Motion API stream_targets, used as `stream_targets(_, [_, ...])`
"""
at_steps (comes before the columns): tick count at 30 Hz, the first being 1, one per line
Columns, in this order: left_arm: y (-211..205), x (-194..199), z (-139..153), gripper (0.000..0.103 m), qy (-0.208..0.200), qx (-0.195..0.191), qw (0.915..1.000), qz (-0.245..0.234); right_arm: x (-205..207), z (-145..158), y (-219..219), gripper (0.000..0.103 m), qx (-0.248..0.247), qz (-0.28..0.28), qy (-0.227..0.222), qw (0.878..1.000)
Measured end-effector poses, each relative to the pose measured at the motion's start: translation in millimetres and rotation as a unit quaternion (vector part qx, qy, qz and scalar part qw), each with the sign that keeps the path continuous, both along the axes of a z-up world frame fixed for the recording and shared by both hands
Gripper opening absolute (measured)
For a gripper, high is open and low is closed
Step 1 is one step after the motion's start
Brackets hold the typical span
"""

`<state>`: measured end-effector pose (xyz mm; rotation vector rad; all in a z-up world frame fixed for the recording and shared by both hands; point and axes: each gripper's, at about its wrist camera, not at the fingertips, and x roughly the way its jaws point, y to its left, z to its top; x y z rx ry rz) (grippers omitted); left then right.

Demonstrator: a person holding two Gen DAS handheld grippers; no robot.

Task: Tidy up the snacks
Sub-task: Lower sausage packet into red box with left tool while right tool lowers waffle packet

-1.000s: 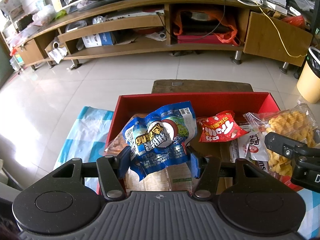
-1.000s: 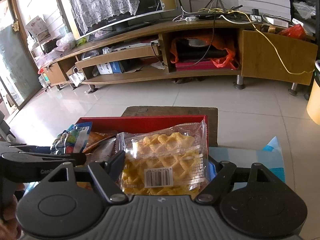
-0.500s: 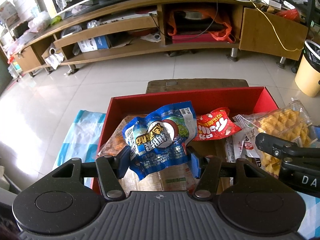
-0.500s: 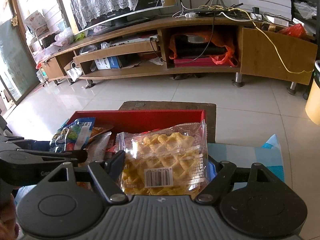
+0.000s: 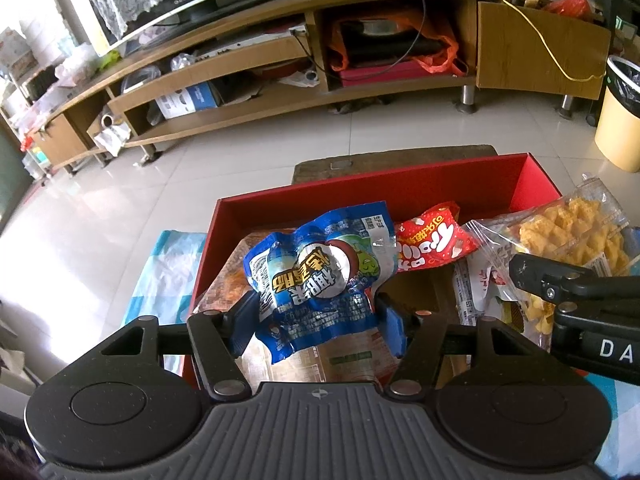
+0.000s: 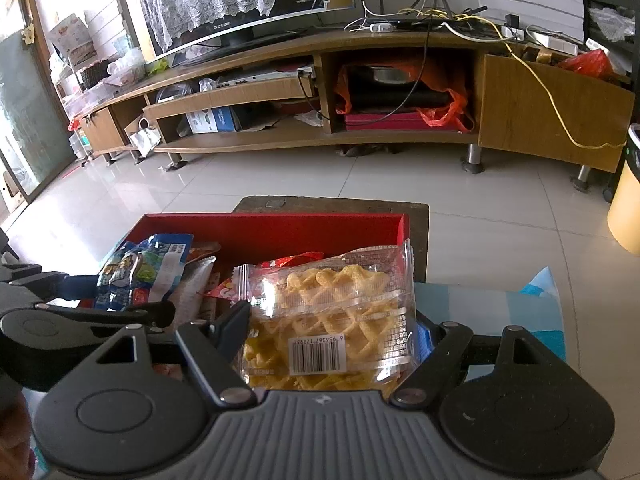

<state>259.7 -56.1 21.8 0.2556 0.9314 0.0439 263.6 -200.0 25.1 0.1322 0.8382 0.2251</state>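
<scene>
My left gripper (image 5: 320, 312) is shut on a blue snack bag (image 5: 320, 268) and holds it over the left half of a red box (image 5: 400, 192). My right gripper (image 6: 332, 332) is shut on a clear bag of yellow waffle snacks (image 6: 332, 308) and holds it over the box's right end (image 6: 280, 228). The waffle bag also shows at the right of the left wrist view (image 5: 572, 232). A red snack packet (image 5: 428, 240) and several other packets lie in the box. The blue bag shows in the right wrist view (image 6: 140, 268).
The box stands on a small wooden table (image 5: 392, 156) with a blue-and-white plastic sheet (image 5: 164, 264) under it. A long TV cabinet (image 6: 360, 92) stands across the tiled floor. A yellow bin (image 5: 620, 120) is at the right.
Both grippers have risen a little and drawn back slightly, each still holding its bag. The box contents have not moved.
</scene>
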Motion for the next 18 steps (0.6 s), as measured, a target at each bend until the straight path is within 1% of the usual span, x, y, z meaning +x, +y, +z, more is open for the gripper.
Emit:
stream_targets(5, [-0.3, -0.3, -0.3, 0.070, 0.000, 0.000, 1.0000, 0.000, -1.3, -1.0, 1.1, 0.075, -0.004, 0.003, -0.001, 1.000])
stream_targets(13, [-2.6, -1.7, -2.5, 0.070, -0.002, 0.012, 0.9999, -0.004, -2.2, -2.7, 7.2, 0.075, -0.016, 0.011, -0.004, 1.000])
stream_targets(18, [-2.9, -1.8, -4.2, 0.072, -0.003, 0.017, 0.9999, -0.003, -2.2, -4.3, 8.4, 0.075, -0.020, 0.014, -0.004, 1.000])
